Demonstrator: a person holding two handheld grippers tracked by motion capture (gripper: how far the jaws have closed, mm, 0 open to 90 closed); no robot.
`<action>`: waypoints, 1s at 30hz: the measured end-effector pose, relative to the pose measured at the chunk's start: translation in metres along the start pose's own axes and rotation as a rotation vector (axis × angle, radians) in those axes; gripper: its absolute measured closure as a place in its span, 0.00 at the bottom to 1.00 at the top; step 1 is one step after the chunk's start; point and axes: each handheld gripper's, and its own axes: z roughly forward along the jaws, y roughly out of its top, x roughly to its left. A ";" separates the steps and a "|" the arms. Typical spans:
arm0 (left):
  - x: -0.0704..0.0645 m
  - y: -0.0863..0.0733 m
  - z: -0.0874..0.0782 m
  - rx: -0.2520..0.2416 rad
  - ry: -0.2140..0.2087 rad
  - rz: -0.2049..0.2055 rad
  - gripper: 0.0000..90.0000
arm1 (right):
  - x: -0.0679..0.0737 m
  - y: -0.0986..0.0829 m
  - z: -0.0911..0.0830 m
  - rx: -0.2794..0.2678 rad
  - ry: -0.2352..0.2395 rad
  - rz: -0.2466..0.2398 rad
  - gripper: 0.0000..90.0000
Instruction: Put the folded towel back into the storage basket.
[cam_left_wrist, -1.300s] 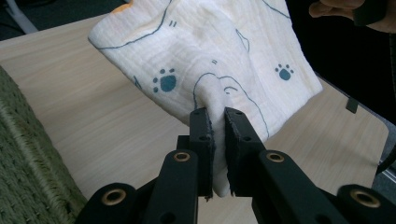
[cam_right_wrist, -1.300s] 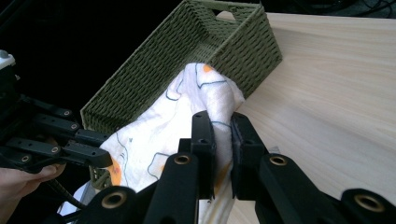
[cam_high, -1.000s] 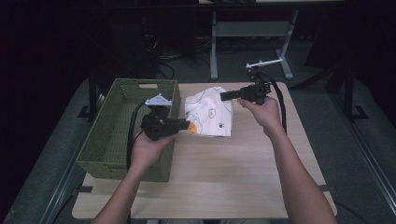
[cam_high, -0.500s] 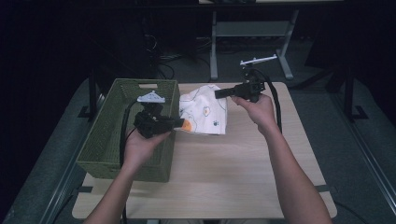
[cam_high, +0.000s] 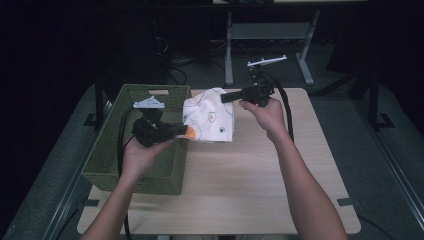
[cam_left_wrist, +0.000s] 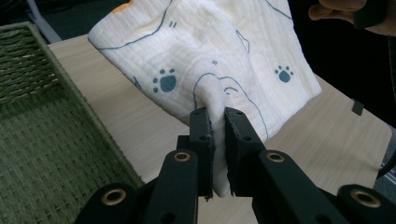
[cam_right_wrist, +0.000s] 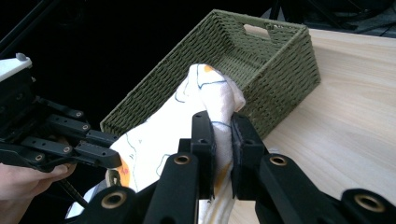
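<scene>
The cloth (cam_high: 209, 116), white with blue paw prints and an orange patch, hangs in the air between the two grippers, lifted off the table (cam_high: 250, 185). The left gripper (cam_high: 181, 131) has its jaws clamped on a pinched fold at the cloth's lower edge; in the left gripper view the fold (cam_left_wrist: 215, 100) is squeezed between the black jaws, and the rest of the cloth spreads up and away beyond them. The right gripper (cam_high: 226, 96) has its jaws clamped on the cloth's upper edge; in the right gripper view a bunched ridge of cloth (cam_right_wrist: 219, 95) rises just past the jaw tips and the sheet drops down to the left gripper (cam_right_wrist: 105, 158), which is low and to the left of those jaws.

A green woven basket (cam_high: 110, 150) stands on the table just beside the left gripper, under the left hand (cam_high: 141, 155). In the right gripper view the basket (cam_right_wrist: 280, 56) lies beyond the jaws, behind the cloth. The right hand (cam_high: 265, 112) holds its gripper above the table's far part.
</scene>
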 end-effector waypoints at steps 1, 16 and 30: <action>0.001 0.000 -0.001 -0.001 0.000 -0.002 0.92 | 0.001 0.001 0.002 -0.002 0.002 -0.002 0.91; 0.015 -0.003 -0.021 -0.002 0.027 -0.005 0.92 | 0.015 0.012 0.023 0.006 0.023 -0.010 0.91; 0.034 -0.010 -0.037 0.004 0.043 -0.012 0.92 | 0.026 0.021 0.048 0.008 0.045 -0.010 0.90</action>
